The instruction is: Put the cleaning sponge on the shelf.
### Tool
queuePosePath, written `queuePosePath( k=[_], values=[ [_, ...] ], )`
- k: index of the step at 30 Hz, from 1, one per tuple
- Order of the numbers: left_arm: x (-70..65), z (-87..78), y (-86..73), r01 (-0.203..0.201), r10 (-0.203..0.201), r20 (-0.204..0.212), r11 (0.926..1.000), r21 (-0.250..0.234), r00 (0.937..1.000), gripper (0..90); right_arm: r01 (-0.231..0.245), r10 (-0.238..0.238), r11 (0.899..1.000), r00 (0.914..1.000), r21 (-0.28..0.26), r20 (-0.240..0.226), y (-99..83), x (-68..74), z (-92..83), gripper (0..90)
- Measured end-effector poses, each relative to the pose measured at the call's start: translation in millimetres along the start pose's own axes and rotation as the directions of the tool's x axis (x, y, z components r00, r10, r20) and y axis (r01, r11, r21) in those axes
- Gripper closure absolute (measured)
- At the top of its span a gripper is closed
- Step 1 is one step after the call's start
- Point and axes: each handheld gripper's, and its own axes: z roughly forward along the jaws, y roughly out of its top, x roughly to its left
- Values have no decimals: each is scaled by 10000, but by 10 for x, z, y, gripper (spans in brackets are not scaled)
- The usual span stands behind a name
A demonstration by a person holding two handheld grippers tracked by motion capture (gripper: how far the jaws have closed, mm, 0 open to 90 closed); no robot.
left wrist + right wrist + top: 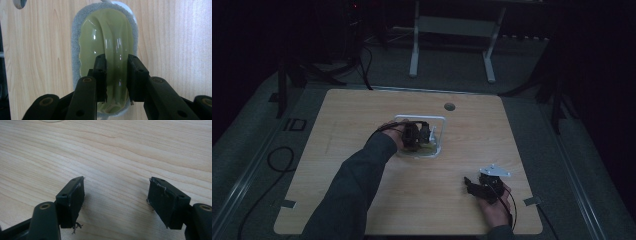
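From above, the room is dim. The left gripper (418, 135) sits over a white square frame (439, 120) at the middle of the wooden table (362, 130); what lies under it is too dark to read there. The right gripper (479, 187) rests well apart, near the person's edge, with nothing between its jaws. Along the left gripper (115, 75), the jaws are drawn narrow and pinch the raised handle of an olive-green scrubber (110, 37); its grey sponge pad (76, 50) rings the plastic and lies flat on the wood just ahead of and below the jaws. The handle looks glossy, so I judge the pads could slide off it if the hand lifts or pushes hard, and the pad could drag and skew. The scrubber's near end is cut off behind the jaws, and the white thing at its far tip is hard to name. Along the right gripper (116, 200), the jaws stand wide over bare wood, frayed threads hanging from the pads.
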Motion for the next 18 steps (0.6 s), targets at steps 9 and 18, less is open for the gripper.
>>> queuePosePath(
  k=[9, 18],
  values=[
    [-12, 26, 12, -45, 44, -103, 10000, -32, 9999, 716, 7, -7, 10000, 10000, 2, -1, 0, 0, 0, 290],
    [-18, 67, 31, -158, 170, -762, 9997, 165, 9970, 703, 16, -16, 10000, 10000, 5, 0, 0, -1, 0, 290]
  ],
)
